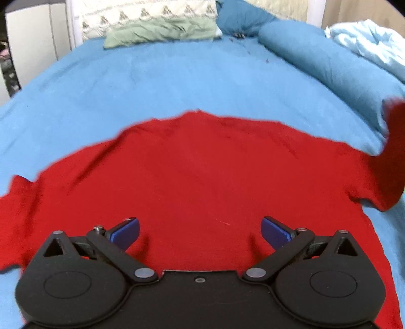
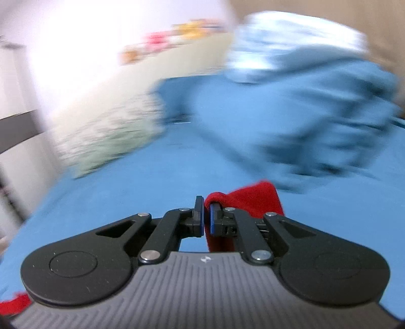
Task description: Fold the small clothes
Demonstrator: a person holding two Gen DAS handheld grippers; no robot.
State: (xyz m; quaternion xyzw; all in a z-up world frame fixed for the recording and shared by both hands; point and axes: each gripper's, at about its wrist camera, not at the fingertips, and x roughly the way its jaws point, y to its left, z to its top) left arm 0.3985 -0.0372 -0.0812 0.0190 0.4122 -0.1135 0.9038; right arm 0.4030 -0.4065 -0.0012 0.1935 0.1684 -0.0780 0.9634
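Observation:
A red t-shirt [image 1: 192,172] lies spread flat on the blue bedsheet [image 1: 177,83]. My left gripper [image 1: 200,231] hovers open over the shirt's near part, its blue pads [image 1: 125,231] wide apart and empty. The shirt's right sleeve [image 1: 395,141] is lifted off the bed at the right edge. In the right wrist view, my right gripper [image 2: 206,215] is shut on a fold of that red sleeve [image 2: 250,200], held above the sheet. That view is motion-blurred.
A green folded cloth [image 1: 162,31] and a patterned pillow [image 1: 141,12] lie at the head of the bed. A blue pillow [image 1: 316,58] and a pale blue duvet [image 1: 369,40] sit at the right. A white cabinet [image 1: 33,43] stands at the left.

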